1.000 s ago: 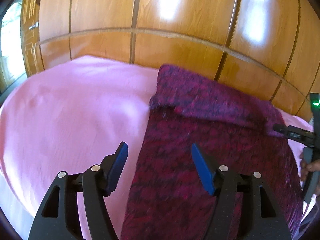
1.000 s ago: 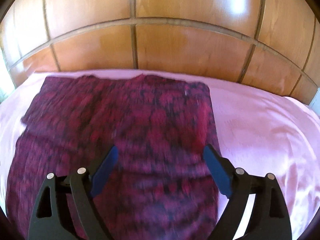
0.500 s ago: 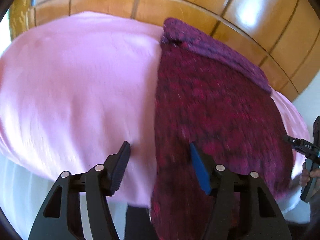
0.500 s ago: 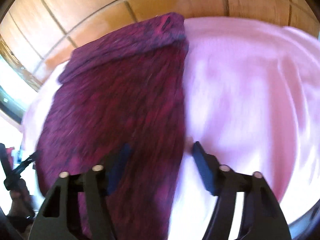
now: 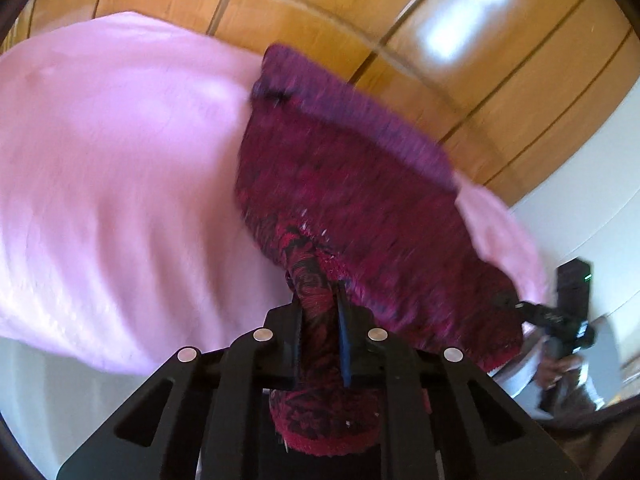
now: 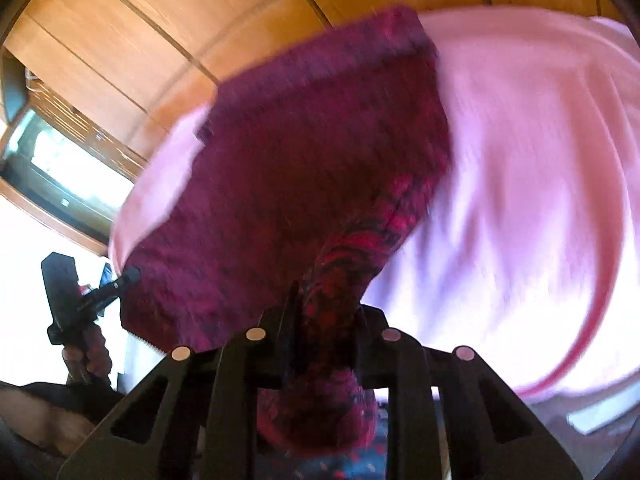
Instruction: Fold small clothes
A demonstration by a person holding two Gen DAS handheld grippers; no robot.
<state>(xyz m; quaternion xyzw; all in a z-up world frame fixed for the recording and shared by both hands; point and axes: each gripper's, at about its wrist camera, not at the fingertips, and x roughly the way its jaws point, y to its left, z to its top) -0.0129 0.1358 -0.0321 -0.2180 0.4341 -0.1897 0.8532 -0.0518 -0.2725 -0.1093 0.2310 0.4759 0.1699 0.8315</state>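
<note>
Left gripper [image 5: 320,312]: jaws just closed, pinching the near left corner of the maroon knit garment [image 5: 344,184]. Right gripper [image 6: 324,312]: likewise just closed on the near right corner (both corners bunched between the pads, probably ready to carry the near hem to the far edge). Garment lies flat on a pink sheet [image 5: 120,180]. Beyond: glossy wooden panelling [image 5: 320,8].

Motion blur smears the maroon knit garment [image 5: 352,184] and the pink sheet [image 5: 120,168] in both views. Bunched cloth hides the left gripper's [image 5: 320,312] pads (bottom centre); the lower frame edge crops its body.
</note>
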